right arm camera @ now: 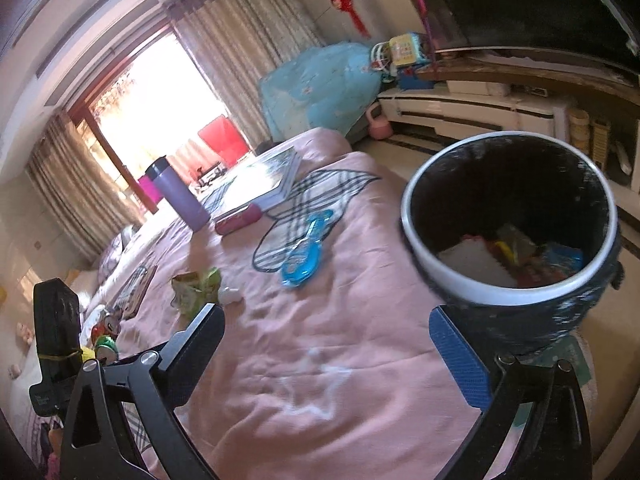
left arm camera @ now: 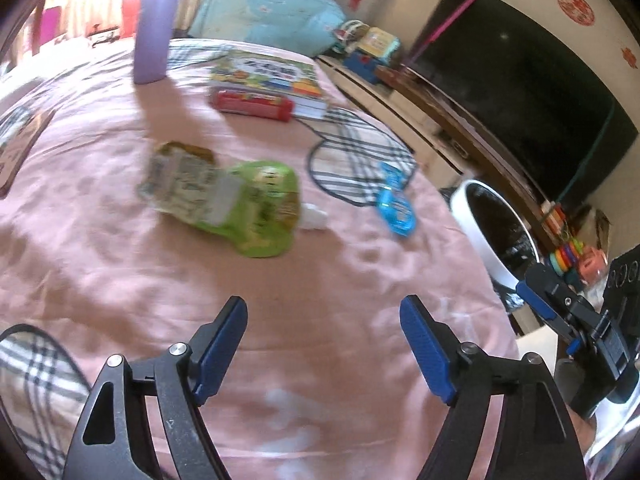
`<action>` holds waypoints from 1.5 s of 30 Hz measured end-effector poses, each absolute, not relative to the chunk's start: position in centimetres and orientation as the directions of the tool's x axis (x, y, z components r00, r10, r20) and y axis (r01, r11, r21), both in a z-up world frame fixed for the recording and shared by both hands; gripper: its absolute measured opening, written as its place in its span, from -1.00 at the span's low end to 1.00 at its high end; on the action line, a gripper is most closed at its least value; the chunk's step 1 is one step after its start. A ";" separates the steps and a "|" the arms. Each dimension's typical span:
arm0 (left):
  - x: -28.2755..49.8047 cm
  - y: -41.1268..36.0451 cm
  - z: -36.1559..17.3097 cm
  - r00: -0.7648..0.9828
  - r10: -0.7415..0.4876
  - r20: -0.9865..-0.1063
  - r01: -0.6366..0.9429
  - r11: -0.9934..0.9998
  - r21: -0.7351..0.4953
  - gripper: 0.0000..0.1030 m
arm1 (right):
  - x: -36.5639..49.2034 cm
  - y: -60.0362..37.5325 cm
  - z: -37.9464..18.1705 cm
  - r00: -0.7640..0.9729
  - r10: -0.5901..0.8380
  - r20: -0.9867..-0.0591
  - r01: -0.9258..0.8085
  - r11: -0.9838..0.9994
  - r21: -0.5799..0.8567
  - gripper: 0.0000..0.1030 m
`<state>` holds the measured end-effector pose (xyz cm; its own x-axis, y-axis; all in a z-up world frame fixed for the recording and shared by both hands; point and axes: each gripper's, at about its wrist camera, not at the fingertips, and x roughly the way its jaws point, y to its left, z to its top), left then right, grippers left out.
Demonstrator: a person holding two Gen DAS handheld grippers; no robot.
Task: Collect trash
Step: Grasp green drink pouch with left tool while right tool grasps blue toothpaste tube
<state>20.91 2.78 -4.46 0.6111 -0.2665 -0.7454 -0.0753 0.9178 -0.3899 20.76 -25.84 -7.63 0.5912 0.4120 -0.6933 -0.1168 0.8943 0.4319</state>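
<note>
A green snack pouch (left arm camera: 236, 204) with a white cap lies crumpled on the pink bedspread (left arm camera: 120, 272), ahead of my open, empty left gripper (left arm camera: 324, 344). The pouch also shows small in the right wrist view (right arm camera: 198, 286). A white bin with a black liner (right arm camera: 512, 232) stands at the bed's right edge, holding several wrappers; it also shows in the left wrist view (left arm camera: 496, 228). My right gripper (right arm camera: 332, 348) is open and empty, its right finger just below the bin. A blue plastic item (left arm camera: 396, 204) lies to the right of the pouch.
A purple flask (left arm camera: 154, 24), a picture book (left arm camera: 268, 76) and a red case (left arm camera: 252, 105) sit at the far side of the bed. Cans (right arm camera: 106, 336) lie at the bed's left. A TV (left arm camera: 520, 92) and a low cabinet run along the right wall.
</note>
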 end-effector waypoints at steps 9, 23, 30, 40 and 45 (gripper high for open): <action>21.4 6.4 -5.5 0.599 -0.264 -0.756 -0.157 0.887 -0.434 0.53 | 22.4 -22.6 -8.5 0.554 0.432 -0.712 -0.154 0.893 0.422 0.99; 26.6 11.0 -7.4 0.604 -0.281 -0.746 -0.300 0.787 -0.539 0.60 | 27.0 -19.7 -11.1 0.483 0.455 -0.748 -0.177 0.887 0.426 0.98; 30.3 10.7 -8.1 0.596 -0.233 -0.769 -0.313 0.814 -0.490 0.62 | 29.6 -18.4 -13.2 0.428 0.421 -0.800 -0.186 0.907 0.378 0.69; 34.0 7.8 -8.2 0.594 -0.241 -0.768 -0.152 0.903 -0.401 0.00 | 30.7 -18.3 -13.6 0.433 0.326 -0.840 -0.209 0.943 0.258 -0.18; 34.1 7.7 -7.6 0.573 -0.300 -0.763 -0.047 0.917 -0.395 -0.06 | 30.0 -18.7 -13.4 0.431 0.362 -0.826 -0.219 0.931 0.294 -0.19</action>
<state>34.10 7.67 -7.59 0.5726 -0.2998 -0.7631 -0.0468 0.9173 -0.3955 29.99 -18.75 -13.37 0.4311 0.3621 -0.8265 -0.2187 0.9306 0.2936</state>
